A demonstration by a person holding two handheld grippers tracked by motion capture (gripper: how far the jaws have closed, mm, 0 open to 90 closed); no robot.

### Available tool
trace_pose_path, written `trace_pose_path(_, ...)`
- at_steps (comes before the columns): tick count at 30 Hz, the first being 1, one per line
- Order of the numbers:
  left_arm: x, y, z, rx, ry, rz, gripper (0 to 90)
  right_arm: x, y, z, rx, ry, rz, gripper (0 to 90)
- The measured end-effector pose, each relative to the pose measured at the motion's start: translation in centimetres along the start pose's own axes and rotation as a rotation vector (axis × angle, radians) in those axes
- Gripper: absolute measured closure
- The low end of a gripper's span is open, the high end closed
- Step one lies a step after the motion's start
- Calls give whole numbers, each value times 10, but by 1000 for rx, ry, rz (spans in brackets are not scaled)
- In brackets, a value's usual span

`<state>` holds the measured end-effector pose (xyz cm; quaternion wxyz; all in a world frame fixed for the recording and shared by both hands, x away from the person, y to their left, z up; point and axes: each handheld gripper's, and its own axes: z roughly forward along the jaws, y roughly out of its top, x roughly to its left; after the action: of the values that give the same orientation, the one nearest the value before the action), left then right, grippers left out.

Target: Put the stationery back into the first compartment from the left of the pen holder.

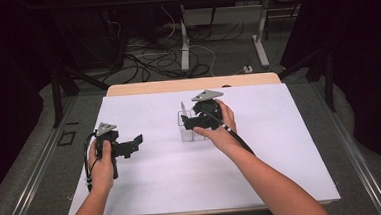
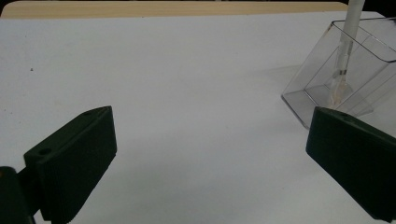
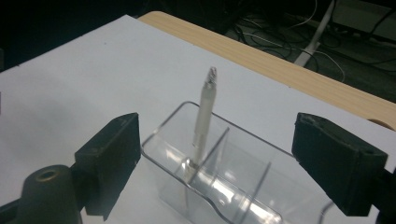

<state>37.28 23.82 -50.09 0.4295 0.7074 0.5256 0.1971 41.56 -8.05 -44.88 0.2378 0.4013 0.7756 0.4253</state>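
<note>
The right gripper (image 1: 191, 118) hovered, jaws released, over a clear divided holder (image 3: 219, 186). Its upright pen (image 3: 204, 116) looked light and slick, best pinched mid-barrel. The left gripper (image 1: 130, 143) also gaped empty.

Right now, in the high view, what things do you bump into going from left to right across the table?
Left gripper → clear box with a white stick standing in it → right gripper, held just over the box by the right hand.
</note>
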Motion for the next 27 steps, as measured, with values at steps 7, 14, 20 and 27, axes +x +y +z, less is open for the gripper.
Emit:
trace_pose_path(7, 1, 0, 0, -1, 2, 2, 16, -13, -14, -16, 12, -23, 2, 132)
trace_pose_path(14, 0, 0, 0, 3, 4, 3, 16, -33, -32, -32, 1, -57, 64, 109)
trace_pose_path(20, 0, 0, 0, 4, 5, 4, 16, -54, -49, -42, 3, -93, 124, 118)
trace_pose_path(27, 0, -1, 1, 5, 6, 0, 16, -74, -67, -49, 36, -142, 152, 76)
